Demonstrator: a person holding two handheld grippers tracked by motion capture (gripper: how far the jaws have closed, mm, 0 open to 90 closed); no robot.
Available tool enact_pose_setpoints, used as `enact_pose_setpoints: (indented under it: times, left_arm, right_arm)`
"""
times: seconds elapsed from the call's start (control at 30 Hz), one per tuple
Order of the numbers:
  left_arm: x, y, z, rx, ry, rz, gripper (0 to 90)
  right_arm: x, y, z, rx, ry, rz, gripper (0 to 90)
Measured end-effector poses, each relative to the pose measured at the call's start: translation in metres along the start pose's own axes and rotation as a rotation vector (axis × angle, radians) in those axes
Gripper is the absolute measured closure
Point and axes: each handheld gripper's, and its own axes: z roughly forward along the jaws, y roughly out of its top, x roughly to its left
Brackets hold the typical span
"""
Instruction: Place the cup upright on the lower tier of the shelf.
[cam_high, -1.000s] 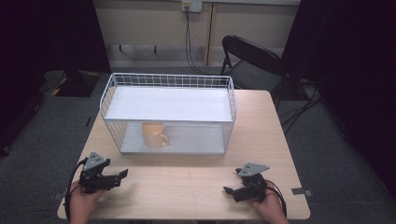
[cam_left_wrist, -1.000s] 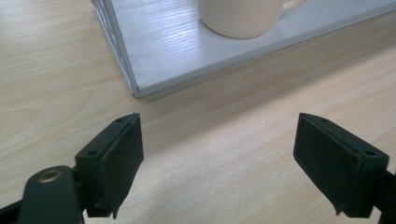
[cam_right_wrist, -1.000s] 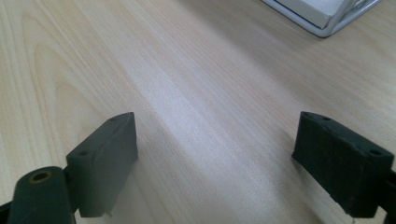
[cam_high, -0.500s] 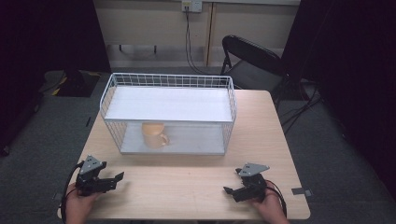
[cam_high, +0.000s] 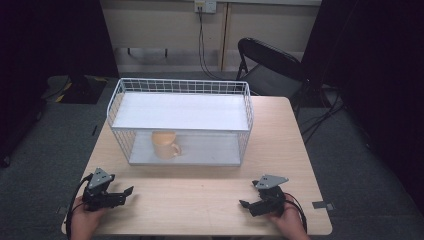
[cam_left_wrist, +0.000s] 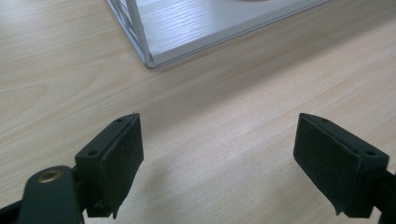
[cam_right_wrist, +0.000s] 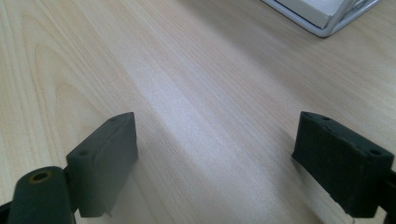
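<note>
A white wire rack (cam_high: 180, 112) with two shelves stands in the middle of the wooden table (cam_high: 200, 195). On its lower shelf, toward the left, sits a tan mug (cam_high: 164, 145) with its handle to the right. My left gripper (cam_high: 125, 193) rests open near the front left edge of the table, well short of the rack. Its pads (cam_left_wrist: 116, 158) are spread wide over bare wood, and the rack's lower shelf corner (cam_left_wrist: 149, 58) lies ahead. My right gripper (cam_high: 246, 204) sits open near the front right. Its pads (cam_right_wrist: 338, 161) have nothing between them, and a rack corner (cam_right_wrist: 327, 23) shows at top right.
A black folding chair (cam_high: 270, 65) stands behind the table's far right corner. Cables hang from a wall outlet (cam_high: 205, 6) at the back. Bare wood lies between the two grippers and in front of the rack.
My left gripper has drawn back slightly toward the front left edge of the table. The right gripper, the rack and the mug have not moved.
</note>
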Motion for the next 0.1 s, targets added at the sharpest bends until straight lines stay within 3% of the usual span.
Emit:
enact_pose_setpoints:
  times: [0.1]
  left_arm:
    - [-0.0018, -0.0002, 0.003, 0.019, 0.005, 0.008, 16.3]
  right_arm:
    - [0.0, 0.0, -0.0001, 0.001, -0.001, 0.0, 12.8]
